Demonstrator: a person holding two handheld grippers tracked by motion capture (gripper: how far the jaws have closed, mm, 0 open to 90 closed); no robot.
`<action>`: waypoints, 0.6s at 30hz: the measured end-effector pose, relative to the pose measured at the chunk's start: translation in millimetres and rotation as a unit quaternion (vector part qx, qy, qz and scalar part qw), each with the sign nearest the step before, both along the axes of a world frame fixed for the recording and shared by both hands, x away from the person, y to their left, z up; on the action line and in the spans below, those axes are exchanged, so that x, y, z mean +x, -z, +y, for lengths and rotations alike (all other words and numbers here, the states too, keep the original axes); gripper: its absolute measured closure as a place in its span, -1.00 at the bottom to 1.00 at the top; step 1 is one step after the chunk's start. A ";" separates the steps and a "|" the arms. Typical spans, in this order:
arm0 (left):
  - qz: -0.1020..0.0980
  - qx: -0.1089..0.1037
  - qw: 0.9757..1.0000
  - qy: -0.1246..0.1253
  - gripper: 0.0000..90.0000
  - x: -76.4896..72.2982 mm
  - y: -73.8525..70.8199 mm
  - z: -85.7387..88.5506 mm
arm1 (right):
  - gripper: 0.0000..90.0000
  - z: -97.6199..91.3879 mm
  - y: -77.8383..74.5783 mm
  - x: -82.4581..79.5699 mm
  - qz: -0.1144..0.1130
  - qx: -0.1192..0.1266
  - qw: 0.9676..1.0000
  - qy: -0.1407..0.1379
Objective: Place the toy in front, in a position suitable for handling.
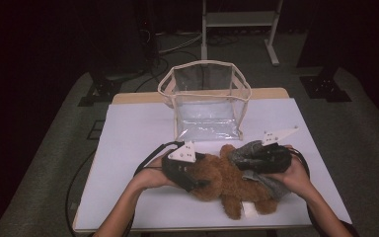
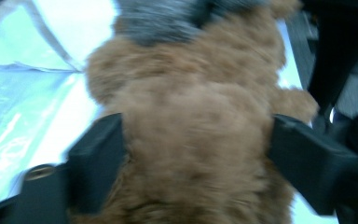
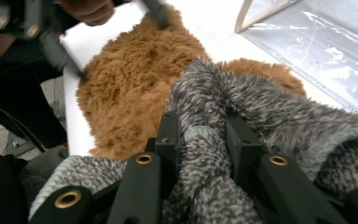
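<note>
Grey knit garment [image 3: 223,154], pinched in our right gripper [image 3: 204,135]: we pull it gently over the teddy bear [image 2: 196,130], which sits between our left gripper's [image 2: 196,163] wide-apart jaws.

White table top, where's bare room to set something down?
Bare white table top lies left of the clear bag and teddy bear, plus a narrower strip right of the bag. The near middle is crowded: left gripper at the bear, right gripper pinching the grey knit garment.
</note>
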State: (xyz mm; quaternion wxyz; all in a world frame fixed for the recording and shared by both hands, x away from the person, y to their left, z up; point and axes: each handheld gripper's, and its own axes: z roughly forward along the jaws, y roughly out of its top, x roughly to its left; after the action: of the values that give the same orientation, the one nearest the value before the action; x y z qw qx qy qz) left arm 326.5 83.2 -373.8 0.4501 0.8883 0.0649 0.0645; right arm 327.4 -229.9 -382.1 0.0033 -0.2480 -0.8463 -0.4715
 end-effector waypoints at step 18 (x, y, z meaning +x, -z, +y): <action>0.043 0.003 0.998 0.034 -0.42 -5.4 13.3 2.4 | 0.54 -8.7 -12.1 -5.8 -0.025 0.002 1.000 0.001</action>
State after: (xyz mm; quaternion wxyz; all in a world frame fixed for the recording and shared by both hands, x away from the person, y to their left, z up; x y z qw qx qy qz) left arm 321.2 85.6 -387.0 0.4464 0.8931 0.0542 0.0109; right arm 321.7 -238.7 -370.0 -0.0177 -0.2366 -0.8449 -0.4794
